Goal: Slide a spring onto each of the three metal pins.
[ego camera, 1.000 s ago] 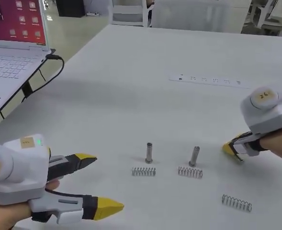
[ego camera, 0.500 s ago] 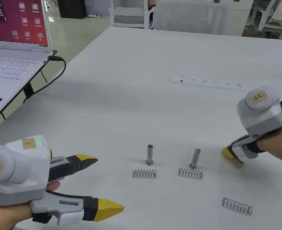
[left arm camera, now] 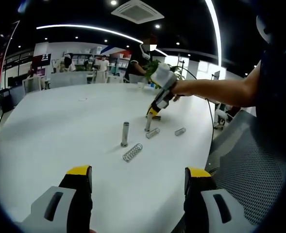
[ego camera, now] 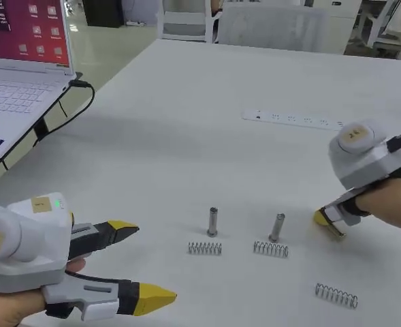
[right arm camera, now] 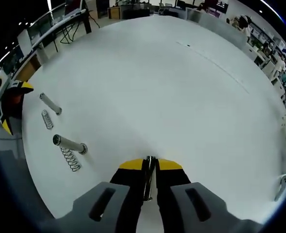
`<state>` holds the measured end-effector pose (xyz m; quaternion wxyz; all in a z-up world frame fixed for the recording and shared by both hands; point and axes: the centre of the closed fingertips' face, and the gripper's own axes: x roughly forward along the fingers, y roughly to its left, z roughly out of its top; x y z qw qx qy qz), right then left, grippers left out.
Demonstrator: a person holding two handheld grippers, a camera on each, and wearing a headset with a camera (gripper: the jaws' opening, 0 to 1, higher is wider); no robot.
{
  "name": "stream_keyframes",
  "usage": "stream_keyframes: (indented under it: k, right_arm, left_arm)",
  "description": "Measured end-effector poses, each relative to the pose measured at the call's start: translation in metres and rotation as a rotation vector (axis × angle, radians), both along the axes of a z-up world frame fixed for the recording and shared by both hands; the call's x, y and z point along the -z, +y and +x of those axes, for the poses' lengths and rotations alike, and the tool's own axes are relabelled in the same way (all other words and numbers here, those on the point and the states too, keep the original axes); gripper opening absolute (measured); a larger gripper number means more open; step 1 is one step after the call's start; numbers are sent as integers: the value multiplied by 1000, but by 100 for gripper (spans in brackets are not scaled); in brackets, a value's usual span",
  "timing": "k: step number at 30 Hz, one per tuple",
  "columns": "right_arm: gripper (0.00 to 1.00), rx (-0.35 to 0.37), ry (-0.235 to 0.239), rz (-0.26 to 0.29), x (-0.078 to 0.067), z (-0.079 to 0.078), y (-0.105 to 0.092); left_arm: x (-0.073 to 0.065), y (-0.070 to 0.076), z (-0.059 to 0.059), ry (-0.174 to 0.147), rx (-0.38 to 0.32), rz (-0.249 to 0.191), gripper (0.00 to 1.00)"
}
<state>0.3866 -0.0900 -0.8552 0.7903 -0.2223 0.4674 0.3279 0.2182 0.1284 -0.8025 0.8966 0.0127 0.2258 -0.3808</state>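
Pinches a slim silver metal pin (right arm camera: 148,180) between pressed-together yellow-tipped fingers of the right gripper (right arm camera: 150,164), low at the white table (ego camera: 186,136), seemingly to stand it by two upright silver pins (ego camera: 213,222) (ego camera: 278,227), three coiled wire springs (ego camera: 205,248) (ego camera: 271,249) (ego camera: 336,296) lying flat nearby, left gripper (ego camera: 146,261) hovering, fingers spread.

An open-plan office: long white table (ego camera: 186,136), laptop (ego camera: 16,75), power strip (ego camera: 292,118), chairs (ego camera: 268,27), ceiling lights (left arm camera: 84,28).

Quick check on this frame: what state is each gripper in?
Left gripper: open, holding nothing.
Right gripper: shut on a thin metal pin.
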Motion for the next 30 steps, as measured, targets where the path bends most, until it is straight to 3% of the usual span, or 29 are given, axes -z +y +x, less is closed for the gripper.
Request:
stream_keyframes:
  k: [8,24,30]
  right_arm:
    - [5,32,-11,26,-3,-2,-2]
    - [5,26,-78,84,-39,-24,-5]
    - [5,22,-92,89,-42,-31,-6]
  left_arm:
    - [-1,0,0,-6,1,-2,74]
    - [0,-3,-2,-5,21,4,74]
    - [0,-4,-3,-4,27,11,74]
